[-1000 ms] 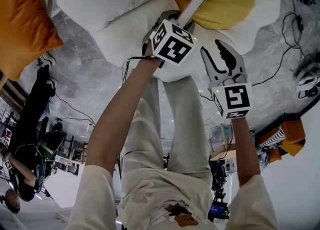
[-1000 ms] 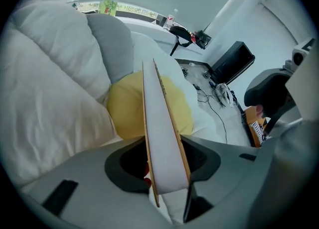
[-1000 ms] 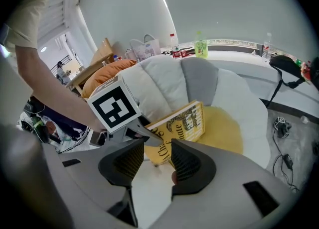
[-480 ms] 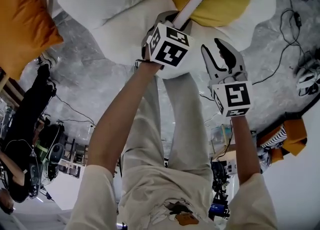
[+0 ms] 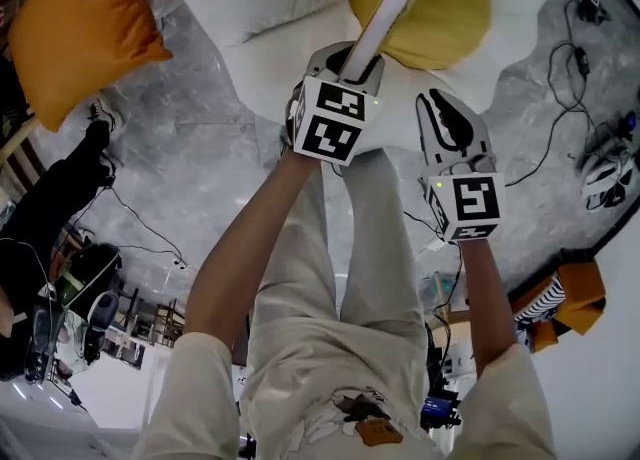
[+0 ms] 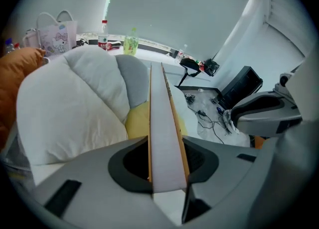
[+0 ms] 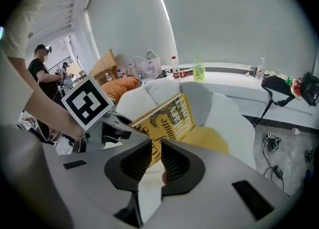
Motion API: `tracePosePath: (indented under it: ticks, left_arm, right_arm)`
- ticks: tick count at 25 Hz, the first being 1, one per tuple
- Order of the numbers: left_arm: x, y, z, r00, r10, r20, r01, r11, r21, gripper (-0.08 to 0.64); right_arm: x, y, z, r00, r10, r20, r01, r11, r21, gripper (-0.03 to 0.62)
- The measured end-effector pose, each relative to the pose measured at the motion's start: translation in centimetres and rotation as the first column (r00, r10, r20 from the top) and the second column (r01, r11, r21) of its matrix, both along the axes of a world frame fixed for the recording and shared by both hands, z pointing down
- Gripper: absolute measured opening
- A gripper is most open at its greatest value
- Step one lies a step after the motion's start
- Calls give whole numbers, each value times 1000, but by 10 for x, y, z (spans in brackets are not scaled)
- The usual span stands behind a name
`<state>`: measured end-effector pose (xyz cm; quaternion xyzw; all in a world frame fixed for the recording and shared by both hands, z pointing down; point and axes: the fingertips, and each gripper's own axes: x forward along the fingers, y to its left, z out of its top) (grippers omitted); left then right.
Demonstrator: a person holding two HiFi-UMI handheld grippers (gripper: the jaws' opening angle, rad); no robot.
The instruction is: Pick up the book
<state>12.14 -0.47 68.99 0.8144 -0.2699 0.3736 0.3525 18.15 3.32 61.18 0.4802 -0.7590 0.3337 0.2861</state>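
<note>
Clamped edge-on between left gripper (image 6: 167,168) jaws: the book (image 6: 162,123), apparently clear of the white cushion (image 6: 70,108) beyond. Right gripper (image 7: 155,156) jaws just narrowed to a slit, nothing between; book ahead, left of them. Pickup judged essentially done; carrying away left. Open air round the far edge, yellow cushion (image 5: 440,8) beneath.

Soft, even indoor light fills every view; a bright strip (image 7: 160,4) glares overhead, while fisheye distortion bends edges and black vignettes ring both gripper views.
</note>
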Motion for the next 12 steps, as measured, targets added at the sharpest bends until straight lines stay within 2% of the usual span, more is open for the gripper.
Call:
tracePosePath:
  ticks: [5,12]
  left_arm:
    - [-18,-8,-54,999,-50,-19,51,997,63,141]
    - [-35,-3,-137,997,-69,-47,74,991,112,141]
  right_arm:
    - [-12,-8,-40,1000,12,7,-12,999,46,74]
    - [-29,-13,-109,999,32,8,-33,994,107,73]
